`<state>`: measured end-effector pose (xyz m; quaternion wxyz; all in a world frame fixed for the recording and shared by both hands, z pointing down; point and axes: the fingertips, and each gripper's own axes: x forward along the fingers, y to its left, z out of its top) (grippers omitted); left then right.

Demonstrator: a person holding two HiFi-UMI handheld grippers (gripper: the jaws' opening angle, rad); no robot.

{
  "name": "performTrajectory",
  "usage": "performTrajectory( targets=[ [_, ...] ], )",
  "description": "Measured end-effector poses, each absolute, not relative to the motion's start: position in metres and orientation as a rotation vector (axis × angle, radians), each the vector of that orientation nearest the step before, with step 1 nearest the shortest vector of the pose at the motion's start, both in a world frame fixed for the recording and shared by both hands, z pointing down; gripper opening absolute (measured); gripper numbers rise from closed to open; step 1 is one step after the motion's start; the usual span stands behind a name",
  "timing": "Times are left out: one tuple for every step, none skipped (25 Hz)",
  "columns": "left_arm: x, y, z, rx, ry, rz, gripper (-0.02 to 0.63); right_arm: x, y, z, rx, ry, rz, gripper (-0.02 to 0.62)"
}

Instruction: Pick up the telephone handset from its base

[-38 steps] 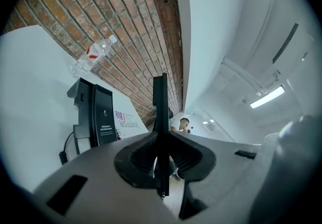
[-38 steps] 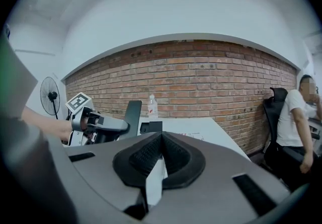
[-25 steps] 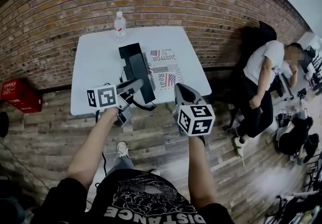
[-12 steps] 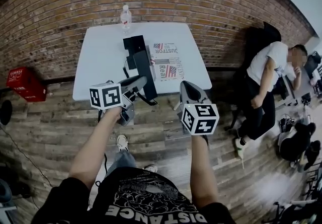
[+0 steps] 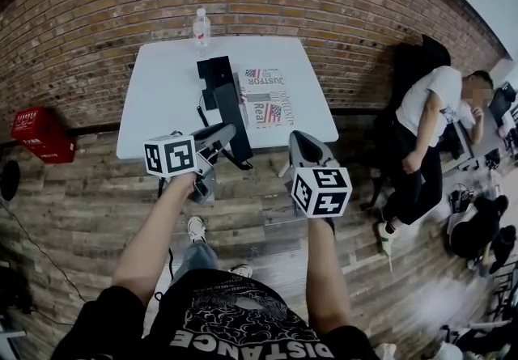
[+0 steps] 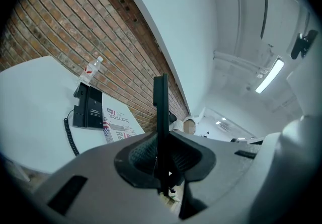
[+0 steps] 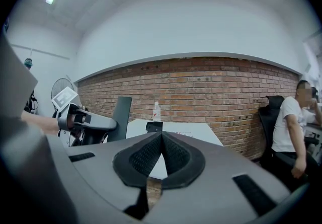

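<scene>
In front of the white table (image 5: 158, 108), the left gripper (image 5: 222, 133) is still clamped on the black handset (image 5: 231, 112), holding it edge-up and clear of its base (image 5: 213, 70) back on the tabletop. Barely anything's shifted in the last second, so I'd call the lift pretty much done. The right gripper (image 5: 295, 137) is closed with nothing in it.

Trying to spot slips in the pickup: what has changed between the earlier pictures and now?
The left gripper with the handset and the right gripper seem drawn slightly back from the table, though the camera shifted too. Nothing was taken or let go: left stays shut on the handset, right shut and empty. Telephone base and bottle unmoved.
</scene>
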<state>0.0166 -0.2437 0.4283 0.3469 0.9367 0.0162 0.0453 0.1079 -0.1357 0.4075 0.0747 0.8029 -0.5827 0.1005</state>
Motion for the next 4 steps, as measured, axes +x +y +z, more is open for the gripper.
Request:
performTrajectory(
  targets=[
    [0.016, -0.2439, 0.4286, 2.429, 0.041, 0.117, 0.072, 0.1075, -0.1353, 0.4078, 2.409, -1.748, 0.302, 0.0],
    [0.0156, -0.244, 0.4287, 2.428, 0.041, 0.116, 0.072, 0.1073, -0.1349, 0.408, 2.408, -1.748, 0.301, -0.002],
    [0.0153, -0.2441, 0.4287, 2.428, 0.041, 0.115, 0.072, 0.1073, -0.1345, 0.4083, 2.408, -1.747, 0.301, -0.002],
    [0.0151, -0.244, 0.4287, 2.429, 0.042, 0.114, 0.072, 0.1073, -0.134, 0.4086, 2.408, -1.745, 0.3, -0.001]
  ],
)
